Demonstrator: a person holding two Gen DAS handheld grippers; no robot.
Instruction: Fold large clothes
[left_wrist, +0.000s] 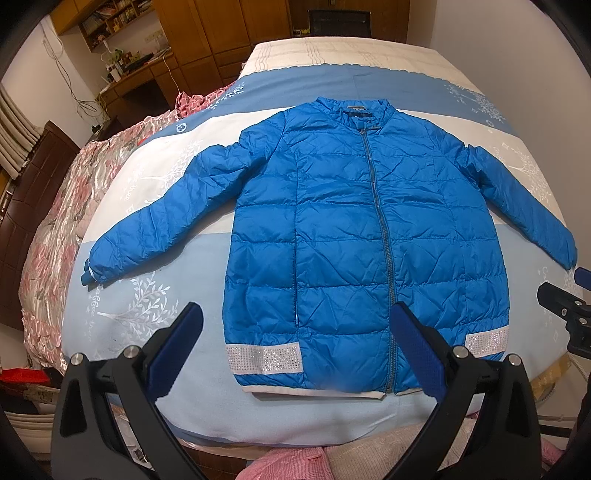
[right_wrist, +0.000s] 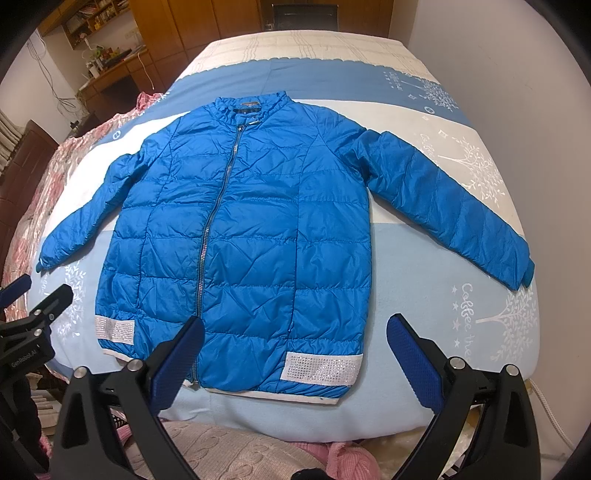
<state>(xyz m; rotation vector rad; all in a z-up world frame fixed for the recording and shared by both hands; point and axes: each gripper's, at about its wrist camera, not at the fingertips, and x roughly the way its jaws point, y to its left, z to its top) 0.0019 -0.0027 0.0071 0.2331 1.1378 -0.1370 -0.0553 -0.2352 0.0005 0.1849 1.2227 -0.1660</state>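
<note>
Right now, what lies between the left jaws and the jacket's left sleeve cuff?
Only bare bedspread, pale blue with a white leaf print; nothing sits between the open left gripper and the blue jacket's cuff, as the left wrist view shows.

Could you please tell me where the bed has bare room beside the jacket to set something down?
Bare bedspread lies beyond the jacket's collar, and between each sleeve and the body. Left of the bed is crowded by a pink quilt.
</note>
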